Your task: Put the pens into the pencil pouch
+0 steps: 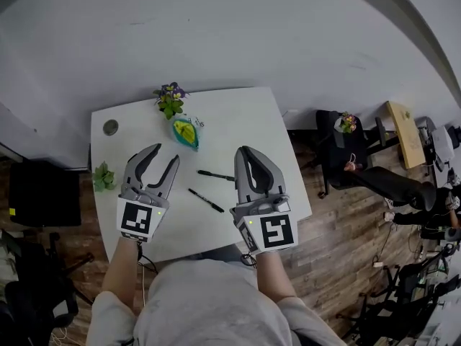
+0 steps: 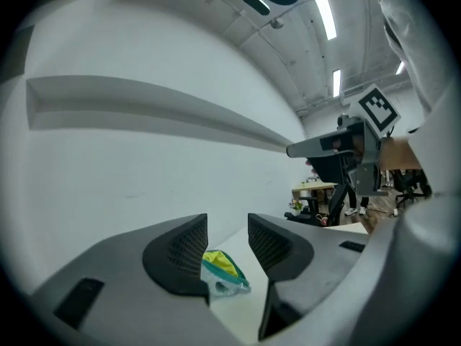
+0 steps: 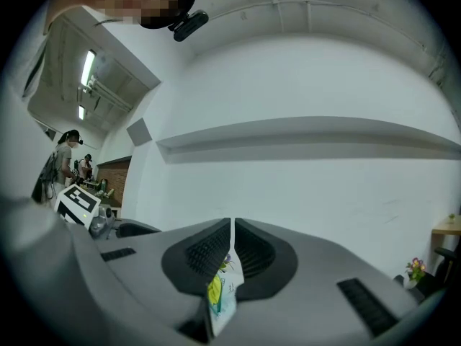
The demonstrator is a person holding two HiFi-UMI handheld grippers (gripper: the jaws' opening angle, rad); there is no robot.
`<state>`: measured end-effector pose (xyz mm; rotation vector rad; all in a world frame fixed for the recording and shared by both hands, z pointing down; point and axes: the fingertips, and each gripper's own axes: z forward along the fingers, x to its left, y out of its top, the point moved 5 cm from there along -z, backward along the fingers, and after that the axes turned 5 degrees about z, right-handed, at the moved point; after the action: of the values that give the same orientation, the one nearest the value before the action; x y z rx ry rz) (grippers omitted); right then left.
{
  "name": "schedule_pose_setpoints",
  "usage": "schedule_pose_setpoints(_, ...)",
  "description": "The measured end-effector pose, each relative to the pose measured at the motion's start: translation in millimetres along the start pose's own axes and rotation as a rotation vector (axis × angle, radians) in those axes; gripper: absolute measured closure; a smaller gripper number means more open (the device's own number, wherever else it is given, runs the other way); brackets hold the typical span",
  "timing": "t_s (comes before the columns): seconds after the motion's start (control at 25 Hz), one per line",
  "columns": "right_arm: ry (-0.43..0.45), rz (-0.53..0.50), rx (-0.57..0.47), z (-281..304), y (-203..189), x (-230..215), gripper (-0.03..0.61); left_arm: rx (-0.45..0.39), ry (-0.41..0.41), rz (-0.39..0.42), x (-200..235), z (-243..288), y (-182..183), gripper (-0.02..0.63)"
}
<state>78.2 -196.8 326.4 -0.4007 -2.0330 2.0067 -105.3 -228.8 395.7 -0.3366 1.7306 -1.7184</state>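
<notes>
1. Head view: the pencil pouch (image 1: 185, 132), yellow and green, lies toward the far middle of the white table (image 1: 238, 117). Two black pens lie loose between the grippers and apart from the pouch: the far pen (image 1: 215, 175) and the near pen (image 1: 206, 200). The left gripper (image 1: 164, 155) hovers with its claw partly spread and empty. The right gripper (image 1: 243, 151) has its claw closed on nothing.
2. Left gripper view: the spread jaws frame the pouch, which lies beyond them untouched. The step looks like steadying the pouch. It is best to come in low and take one lip of its mouth, leaving the opening clear.
3. Right gripper view: only a slit shows between the jaws, with the pouch seen through it farther off. This claw must widen before it takes a pen, ideally across the mid-barrel.
4. Surface and room: the table is smooth, so pens may roll. A flowering plant (image 1: 171, 99) stands at the far edge and a green plant (image 1: 104, 176) at the left. A pale wall rises behind, with a wood floor (image 1: 338, 244) to the right.
</notes>
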Motion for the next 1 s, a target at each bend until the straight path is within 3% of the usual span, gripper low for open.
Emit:
schedule_pose_setpoints(0.32,0.024,0.025,0.077,28.8,-26.6,-20.9,0.541,0.196,-0.075,0.129,-4.1,51.7,-75.4,0.313)
schedule_pose_setpoints(0.68,0.037,0.046,0.149,46.7,-52.6,-41.9,0.541,0.343,-0.076,0.293,-1.3,88.2,-142.7,0.282)
schedule_pose_setpoints(1.0,0.030,0.056,0.192,49.1,-66.8,-59.2,0.541,0.372,-0.065,0.420,-2.3,116.1,-163.7,0.267)
